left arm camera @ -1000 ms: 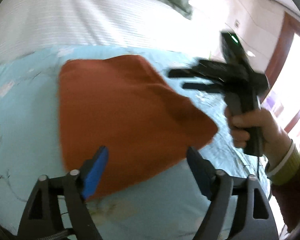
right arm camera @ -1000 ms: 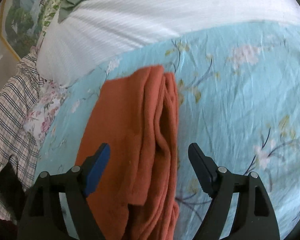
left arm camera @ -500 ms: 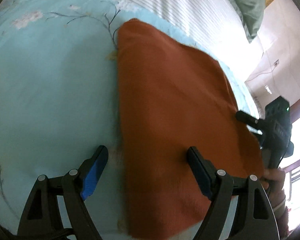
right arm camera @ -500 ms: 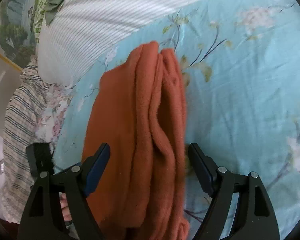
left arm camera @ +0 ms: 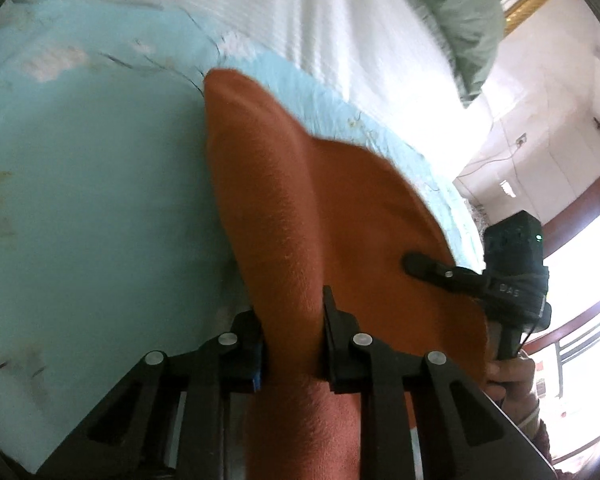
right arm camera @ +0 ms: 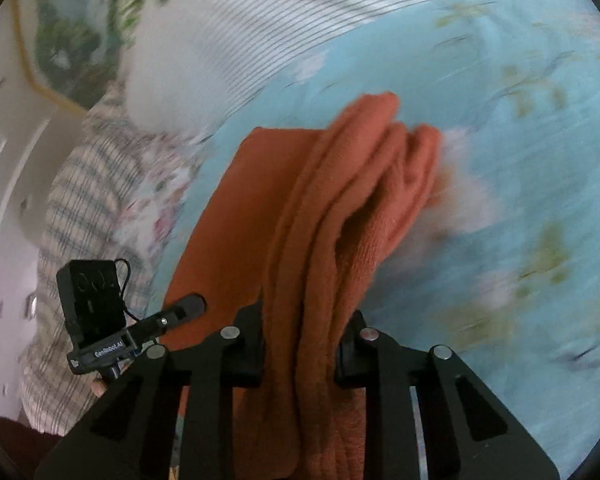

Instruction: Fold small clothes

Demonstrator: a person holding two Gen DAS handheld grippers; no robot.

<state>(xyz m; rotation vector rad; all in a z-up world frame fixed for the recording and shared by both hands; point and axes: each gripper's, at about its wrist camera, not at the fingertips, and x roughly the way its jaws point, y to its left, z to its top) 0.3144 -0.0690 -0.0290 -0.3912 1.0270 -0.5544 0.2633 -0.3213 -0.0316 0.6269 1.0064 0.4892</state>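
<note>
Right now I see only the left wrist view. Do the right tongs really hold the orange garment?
Observer: Yes. The right tongs have just been closing and now pinch the orange garment, which sits between their pads.
Operator: Is it one layer there?
Observer: No, several folded layers are bunched at that edge; I cannot count them.
Operator: Is anything else near it on that side?
Observer: A checked cloth lies apart from it, with the blue floral sheet between them.
</note>
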